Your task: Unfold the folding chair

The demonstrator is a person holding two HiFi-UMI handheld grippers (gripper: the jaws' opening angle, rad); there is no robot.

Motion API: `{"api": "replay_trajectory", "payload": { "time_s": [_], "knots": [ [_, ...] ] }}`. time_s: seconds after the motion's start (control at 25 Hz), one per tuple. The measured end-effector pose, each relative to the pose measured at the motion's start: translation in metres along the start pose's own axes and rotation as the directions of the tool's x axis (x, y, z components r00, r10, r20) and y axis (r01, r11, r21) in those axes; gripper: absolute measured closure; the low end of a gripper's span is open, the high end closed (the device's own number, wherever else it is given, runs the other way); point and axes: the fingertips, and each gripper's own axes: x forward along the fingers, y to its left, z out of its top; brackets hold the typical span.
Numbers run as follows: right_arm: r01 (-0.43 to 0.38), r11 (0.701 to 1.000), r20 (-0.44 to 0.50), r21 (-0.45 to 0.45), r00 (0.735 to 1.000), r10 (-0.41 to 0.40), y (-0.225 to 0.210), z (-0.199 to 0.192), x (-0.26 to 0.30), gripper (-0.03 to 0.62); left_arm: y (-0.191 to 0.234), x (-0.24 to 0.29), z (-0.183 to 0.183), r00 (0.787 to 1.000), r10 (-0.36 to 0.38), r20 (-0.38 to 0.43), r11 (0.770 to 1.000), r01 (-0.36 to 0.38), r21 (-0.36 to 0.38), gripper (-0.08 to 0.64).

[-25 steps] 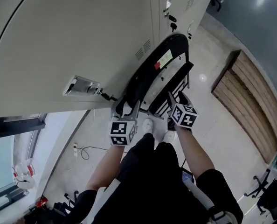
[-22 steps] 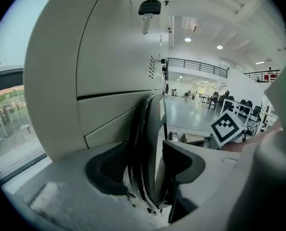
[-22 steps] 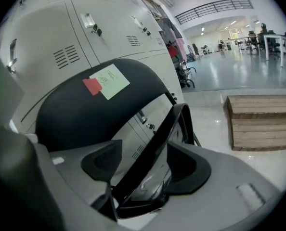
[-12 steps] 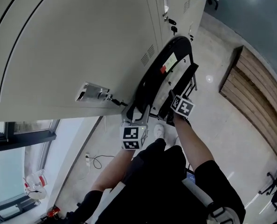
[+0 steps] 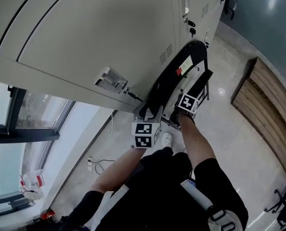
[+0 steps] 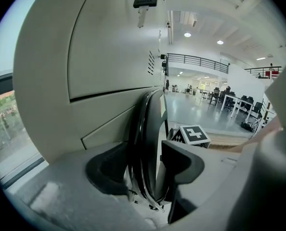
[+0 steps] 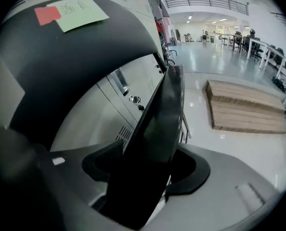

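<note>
Lockers [image 5: 109, 28] of pale grey stood behind the folding chair [image 5: 169, 81], which was folded up on the floor [image 5: 229, 143] and leaned against them. The left gripper [image 6: 147, 170] had its fingers on either side of the black backrest rim [image 6: 145, 129]; they had just been closing and pinched it. The right gripper [image 7: 148, 172] straddled the dark seat [image 7: 157, 124]. Its fingers had also just been closing and pressed on both faces of the seat.

One folding chair [image 5: 168, 77]; two tools, left tool [image 6: 145, 158] and right tool [image 7: 148, 165]; one wooden platform [image 5: 268, 109], frame right.
</note>
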Motion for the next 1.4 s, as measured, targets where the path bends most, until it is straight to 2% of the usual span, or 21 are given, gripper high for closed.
{"api": "replay_trajectory", "payload": {
  "time_s": [0.12,0.2,0.28,0.4,0.56,0.72,0.8,0.92,1.08,1.24,1.4],
  "knots": [
    [0.003,1.0,-0.014,0.018,1.0,-0.003,-0.006,-0.002,0.001,0.321,0.0,0.0,-0.002,1.0,-0.014,-0.027,1.0,0.014,0.004,0.345],
    [-0.024,1.0,-0.019,0.01,1.0,0.024,-0.008,-0.007,-0.001,0.323,-0.006,-0.004,-0.006,0.998,-0.025,-0.05,1.0,0.025,0.013,0.345],
    [-0.02,1.0,-0.036,-0.012,0.999,0.019,-0.019,-0.014,-0.009,0.331,-0.016,-0.008,-0.009,0.997,-0.032,-0.065,0.999,0.034,0.032,0.345],
    [-0.005,1.0,-0.042,-0.024,0.999,0.004,-0.042,-0.019,-0.023,0.336,-0.029,-0.008,0.0,0.999,-0.018,-0.048,0.998,0.021,0.066,0.337],
    [-0.078,0.997,-0.003,-0.006,0.997,0.078,-0.058,-0.016,-0.035,0.327,-0.045,0.004,0.026,0.999,-0.033,-0.013,0.992,0.034,0.12,0.331],
    [-0.11,0.994,-0.013,0.022,0.994,0.111,-0.078,-0.025,-0.04,0.331,-0.065,0.015,0.023,0.997,-0.047,-0.059,0.982,0.057,0.179,0.334],
    [-0.12,0.992,-0.01,0.03,0.993,0.12,-0.087,-0.027,-0.044,0.331,-0.077,0.02,0.021,0.995,-0.071,-0.073,0.975,0.085,0.205,0.37],
    [-0.12,0.991,-0.009,0.068,0.993,0.12,-0.106,-0.034,-0.047,0.328,-0.091,0.023,0.017,0.991,-0.11,-0.083,0.974,0.124,0.19,0.394],
    [-0.119,0.987,0.008,0.11,0.993,0.119,-0.144,-0.048,-0.057,0.341,-0.09,0.026,0.009,0.989,-0.121,-0.089,0.981,0.133,0.14,0.402],
    [-0.171,0.963,0.019,0.208,0.985,0.17,-0.192,-0.07,-0.063,0.35,-0.093,0.032,-0.002,0.988,-0.131,-0.086,0.983,0.141,0.118,0.399],
    [-0.174,0.942,0.018,0.287,0.984,0.177,-0.235,-0.087,-0.062,0.35,-0.105,0.039,-0.011,0.983,-0.169,-0.078,0.979,0.177,0.106,0.399]
  ]
}}
